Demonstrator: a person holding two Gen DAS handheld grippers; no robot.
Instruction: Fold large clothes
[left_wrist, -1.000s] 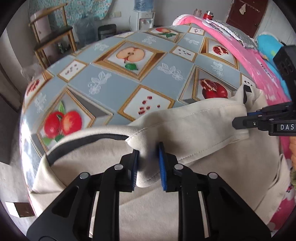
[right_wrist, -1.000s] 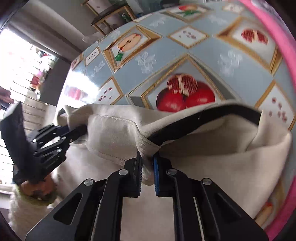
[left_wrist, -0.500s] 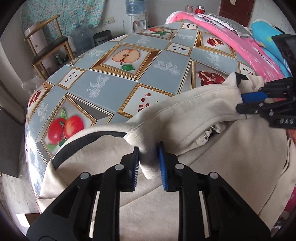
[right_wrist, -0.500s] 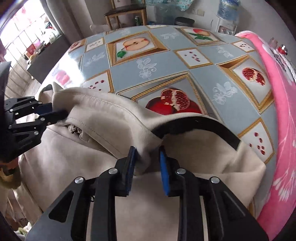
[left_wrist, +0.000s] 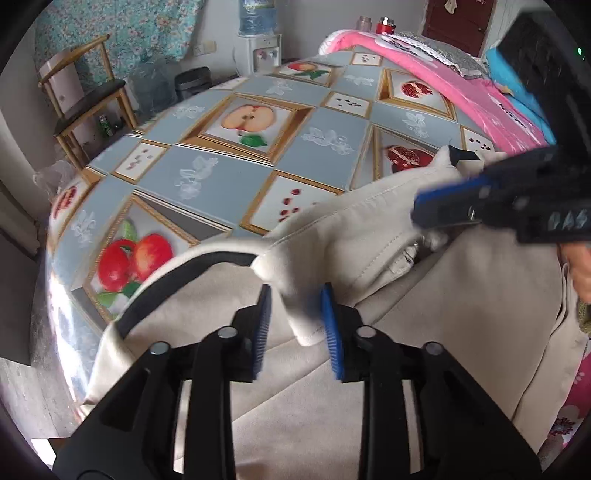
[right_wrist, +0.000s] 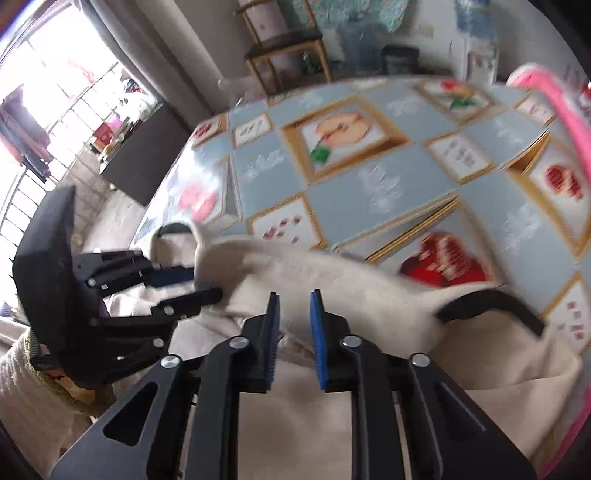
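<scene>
Cream garment, folded over, on tablecloth

Far half of worktop bare oilcloth, open for a pass ahead and left. Near half covered by cream garment, raised folded edge runs across between the two tools. Right: pink blanket stacked along worktop edge, blocks that side. Right tool sits over the garment's right end, left tool at the near fold. Beyond far-left edge: wooden chair, water dispenser, off the worktop.
</scene>
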